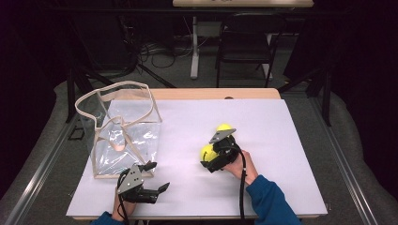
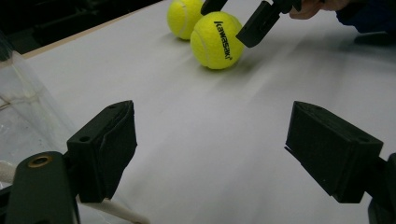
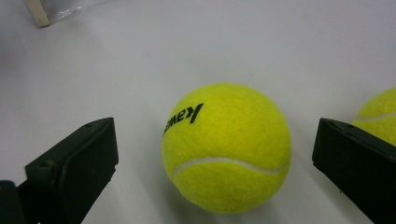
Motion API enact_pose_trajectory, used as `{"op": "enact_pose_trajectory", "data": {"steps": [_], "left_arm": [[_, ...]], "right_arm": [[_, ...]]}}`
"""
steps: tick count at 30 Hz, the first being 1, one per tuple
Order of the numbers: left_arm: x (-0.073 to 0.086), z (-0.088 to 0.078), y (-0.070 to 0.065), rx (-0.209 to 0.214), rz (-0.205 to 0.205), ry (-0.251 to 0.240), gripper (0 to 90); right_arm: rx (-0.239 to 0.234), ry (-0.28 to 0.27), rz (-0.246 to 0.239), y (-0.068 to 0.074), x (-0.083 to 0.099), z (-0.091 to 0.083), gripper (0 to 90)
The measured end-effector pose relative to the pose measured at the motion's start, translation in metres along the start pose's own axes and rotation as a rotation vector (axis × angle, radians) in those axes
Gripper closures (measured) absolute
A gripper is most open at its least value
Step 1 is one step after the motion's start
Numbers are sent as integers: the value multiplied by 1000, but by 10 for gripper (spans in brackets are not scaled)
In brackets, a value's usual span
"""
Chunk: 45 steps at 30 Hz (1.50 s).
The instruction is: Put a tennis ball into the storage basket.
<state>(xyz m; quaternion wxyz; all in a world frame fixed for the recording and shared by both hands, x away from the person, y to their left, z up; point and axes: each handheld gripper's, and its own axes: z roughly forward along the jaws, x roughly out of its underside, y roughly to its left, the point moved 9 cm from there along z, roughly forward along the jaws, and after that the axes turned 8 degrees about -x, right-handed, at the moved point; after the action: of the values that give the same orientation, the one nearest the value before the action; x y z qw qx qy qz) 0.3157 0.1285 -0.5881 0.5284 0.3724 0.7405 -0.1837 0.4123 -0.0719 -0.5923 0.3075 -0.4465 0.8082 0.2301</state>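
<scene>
The right gripper, jaws wide, straddles a fuzzy round tennis ball on the smooth white table; the left gripper gapes empty.

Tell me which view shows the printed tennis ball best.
The right gripper view: the printed tennis ball sits large between the right gripper's open jaws, lettering and seam sharp. The left gripper view shows it farther off; the high view partly hidden.

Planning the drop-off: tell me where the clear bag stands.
High view: the clear bag stands upright at the table's left, just beyond the left gripper.
</scene>
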Motion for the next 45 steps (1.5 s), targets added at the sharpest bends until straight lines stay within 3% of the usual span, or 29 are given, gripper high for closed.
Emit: {"op": "enact_pose_trajectory", "data": {"steps": [21, 30, 40, 45], "left_arm": [[0, 0, 0, 3, -1, 2, 159], [1, 0, 0, 1, -4, 8, 159], [1, 1, 0, 5, 1, 10, 159], [2, 1, -1, 9, 1, 15, 159]], "right_arm": [[-11, 17, 32, -4, 5, 12, 25], [-7, 32, 35, -6, 8, 15, 141], [21, 75, 46, -10, 13, 19, 199], [3, 83, 47, -8, 13, 19, 246]]}}
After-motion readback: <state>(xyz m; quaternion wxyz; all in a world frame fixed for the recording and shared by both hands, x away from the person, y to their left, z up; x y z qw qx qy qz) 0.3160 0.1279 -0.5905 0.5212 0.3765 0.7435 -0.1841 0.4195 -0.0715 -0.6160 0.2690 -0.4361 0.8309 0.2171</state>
